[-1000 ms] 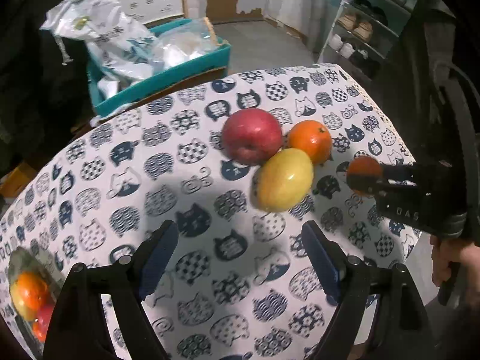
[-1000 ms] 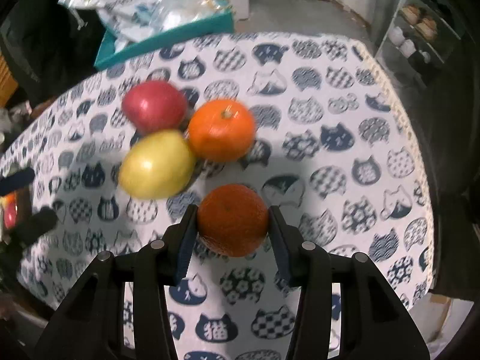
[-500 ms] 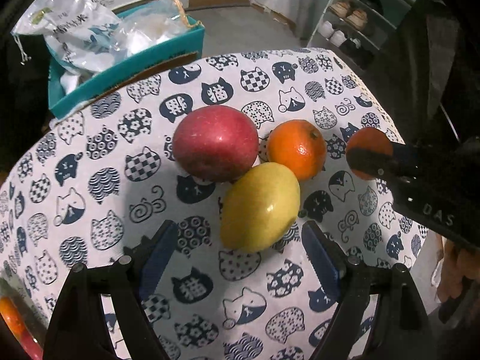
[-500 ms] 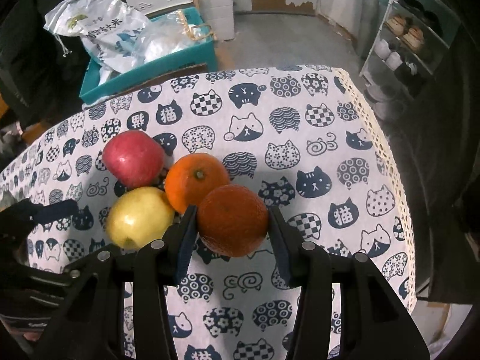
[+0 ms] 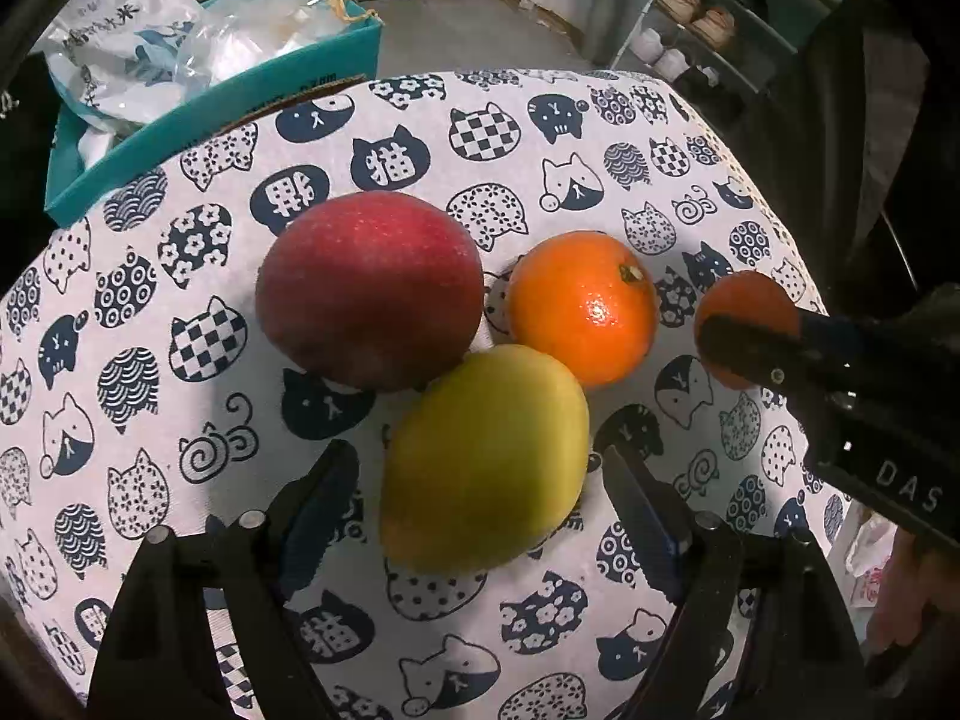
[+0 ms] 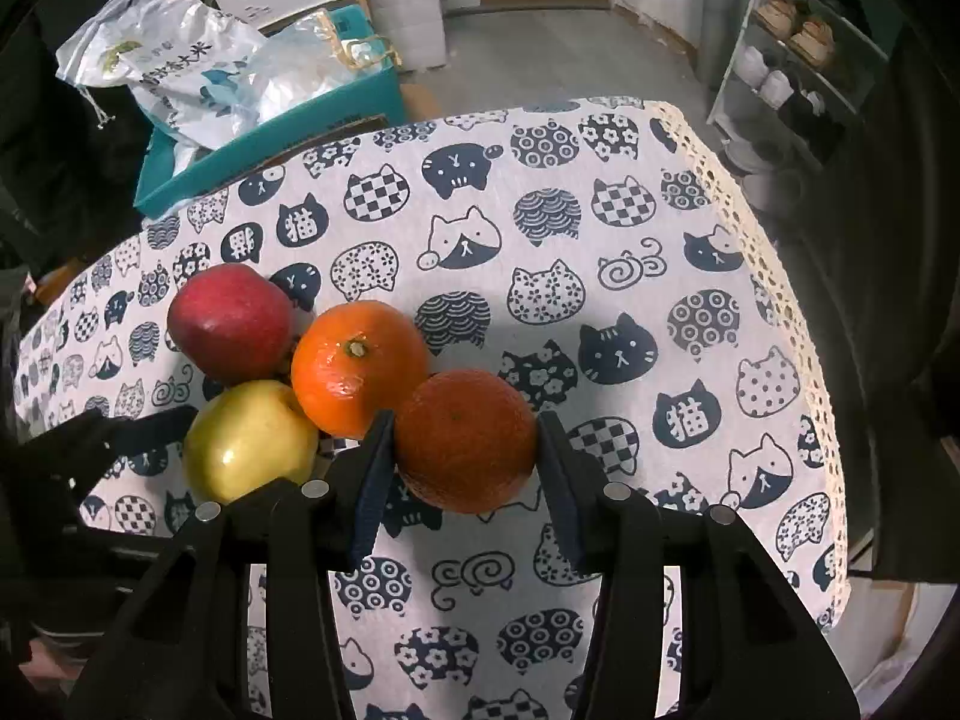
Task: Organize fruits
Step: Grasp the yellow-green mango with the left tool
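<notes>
Fruits point(image 6: 354, 366) on cat-print tablecloth point(image 6: 660, 228); teal box point(image 6: 336, 102) behind. Right fingers point(image 6: 561, 480) grip dark orange point(image 6: 465, 441); left fingers point(image 5: 327, 492) open, closing around yellow fruit point(image 5: 486, 459).

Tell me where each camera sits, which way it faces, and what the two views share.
Left wrist: on the left gripper, angled steeply down at the yellow-green fruit between its open fingers; the right gripper intrudes.
Right wrist: on the right gripper, looking down at its clamped dark orange.
Shared: red apple, bright orange, cat-print cloth.
</notes>
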`<control>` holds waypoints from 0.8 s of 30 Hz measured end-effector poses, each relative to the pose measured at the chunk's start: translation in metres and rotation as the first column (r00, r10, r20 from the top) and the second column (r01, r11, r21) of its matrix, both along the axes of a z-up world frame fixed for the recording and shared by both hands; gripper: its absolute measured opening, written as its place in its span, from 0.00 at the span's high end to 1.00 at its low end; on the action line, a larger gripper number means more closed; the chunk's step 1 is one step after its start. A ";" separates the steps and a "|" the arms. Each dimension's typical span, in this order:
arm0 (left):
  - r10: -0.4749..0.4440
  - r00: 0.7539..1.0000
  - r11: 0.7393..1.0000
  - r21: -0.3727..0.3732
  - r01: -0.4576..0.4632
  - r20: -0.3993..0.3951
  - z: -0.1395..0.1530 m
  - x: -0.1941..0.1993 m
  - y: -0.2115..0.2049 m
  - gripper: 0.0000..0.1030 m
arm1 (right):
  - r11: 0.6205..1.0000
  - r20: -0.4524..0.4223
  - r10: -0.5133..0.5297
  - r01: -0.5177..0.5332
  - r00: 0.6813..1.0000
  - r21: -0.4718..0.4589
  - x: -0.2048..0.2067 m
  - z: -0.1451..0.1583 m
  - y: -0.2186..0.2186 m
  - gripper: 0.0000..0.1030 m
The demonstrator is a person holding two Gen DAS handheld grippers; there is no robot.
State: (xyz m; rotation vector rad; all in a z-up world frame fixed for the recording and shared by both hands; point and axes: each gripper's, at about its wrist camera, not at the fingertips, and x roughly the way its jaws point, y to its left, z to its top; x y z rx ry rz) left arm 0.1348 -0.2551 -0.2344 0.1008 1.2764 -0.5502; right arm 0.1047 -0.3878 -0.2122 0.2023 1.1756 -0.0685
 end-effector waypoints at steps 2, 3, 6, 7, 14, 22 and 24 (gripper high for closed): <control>-0.006 1.000 1.000 0.011 0.006 -0.010 -0.004 0.002 -0.003 0.28 | 1.000 -0.003 -0.001 0.001 1.000 0.002 0.000 -0.001 0.000 0.55; -0.011 1.000 1.000 0.013 0.011 -0.019 -0.006 0.002 -0.004 0.29 | 1.000 -0.004 -0.001 0.001 1.000 0.003 0.000 -0.002 0.000 0.55; -0.023 0.999 1.000 0.004 0.023 -0.026 -0.010 0.001 -0.006 0.35 | 1.000 -0.006 -0.002 0.002 1.000 0.006 0.001 -0.003 -0.001 0.55; -0.024 0.999 1.000 0.004 0.024 -0.023 -0.010 0.001 -0.006 0.35 | 1.000 -0.007 -0.001 0.001 1.000 0.007 0.001 -0.003 -0.001 0.55; -0.015 1.000 1.000 0.017 0.014 0.016 -0.006 -0.006 -0.001 0.36 | 1.000 0.006 0.009 -0.009 1.000 0.006 0.000 0.001 0.003 0.55; 0.024 0.999 1.000 -0.009 -0.023 0.045 0.011 -0.018 0.018 0.36 | 1.000 0.027 0.017 -0.017 0.999 0.006 -0.003 0.010 0.009 0.55; 0.036 0.998 0.999 -0.020 -0.035 0.050 0.018 -0.020 0.022 0.36 | 1.000 0.038 0.022 -0.022 0.999 0.008 -0.004 0.014 0.011 0.55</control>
